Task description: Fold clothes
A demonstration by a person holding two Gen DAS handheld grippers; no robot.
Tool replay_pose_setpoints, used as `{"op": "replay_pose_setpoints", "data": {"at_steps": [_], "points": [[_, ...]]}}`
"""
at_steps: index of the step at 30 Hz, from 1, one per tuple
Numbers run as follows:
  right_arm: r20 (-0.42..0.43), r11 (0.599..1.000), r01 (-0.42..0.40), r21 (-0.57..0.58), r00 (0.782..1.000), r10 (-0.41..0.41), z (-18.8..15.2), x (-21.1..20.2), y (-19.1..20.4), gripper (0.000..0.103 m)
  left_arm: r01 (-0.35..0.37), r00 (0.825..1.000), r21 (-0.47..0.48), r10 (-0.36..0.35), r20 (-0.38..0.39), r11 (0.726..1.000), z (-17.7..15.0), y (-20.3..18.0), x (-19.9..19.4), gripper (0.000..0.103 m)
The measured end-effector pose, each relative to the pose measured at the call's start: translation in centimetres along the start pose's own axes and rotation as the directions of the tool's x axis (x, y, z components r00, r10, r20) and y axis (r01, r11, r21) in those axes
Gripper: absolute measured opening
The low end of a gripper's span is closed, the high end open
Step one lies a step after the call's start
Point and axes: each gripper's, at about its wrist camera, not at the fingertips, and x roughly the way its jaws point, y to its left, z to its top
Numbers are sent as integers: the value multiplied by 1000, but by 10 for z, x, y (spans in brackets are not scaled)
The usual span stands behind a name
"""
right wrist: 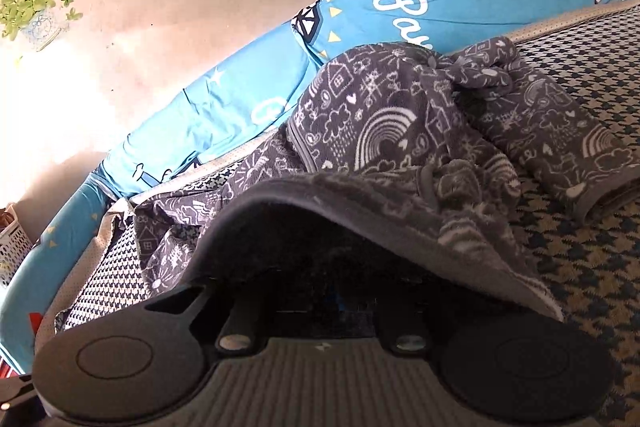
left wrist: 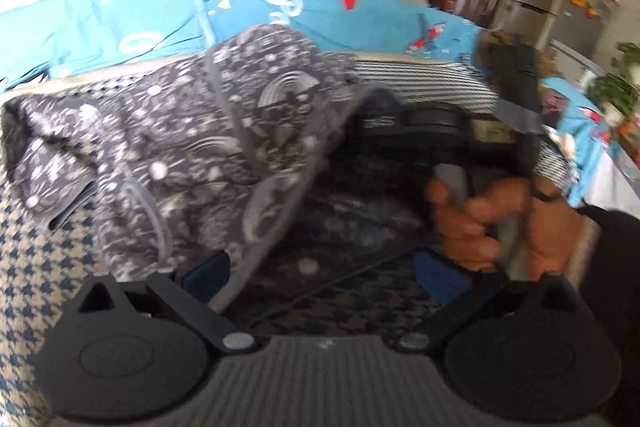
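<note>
A: Looking from the left wrist, the grey printed garment (left wrist: 168,155) lies soft on the houndstooth mattress (left wrist: 36,267) near its far edge; the left gripper (left wrist: 324,271) is spread, its left finger touching the hem.

B: From the right wrist, the right gripper (right wrist: 332,291) is nearly pressed together under the fleecy hem, probably pinching it. Light, limp; hold the hem.

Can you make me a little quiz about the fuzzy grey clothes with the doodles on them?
1. Pick one: what is drawn on the grey garment?
A. rainbows and houses
B. dinosaurs
C. footballs
2. True or false: the left gripper has its jaws wide apart.
3. One word: what colour is the bedding behind the garment?

Key: 1 A. 2 True. 3 Blue.
</note>
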Motion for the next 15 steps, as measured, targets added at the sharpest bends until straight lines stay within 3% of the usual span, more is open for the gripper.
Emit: {"op": "replay_pose_setpoints", "data": {"at_steps": [3, 11, 15], "points": [[-3, 1000, 0, -11, 1000, 0, 3, 3, -1, 13, 29, 999, 35, -28, -26, 999, -4, -6, 4, 103], [22, 1000, -16, 1, 1000, 16, 11, -2, -4, 13, 15, 992, 31, -11, -128, 999, -10, -5, 36, 103], [38, 1000, -17, 10, 999, 17, 14, -8, -8, 13, -133, 986, 31, 136, -94, 991, -8, 3, 44, 103]]}}
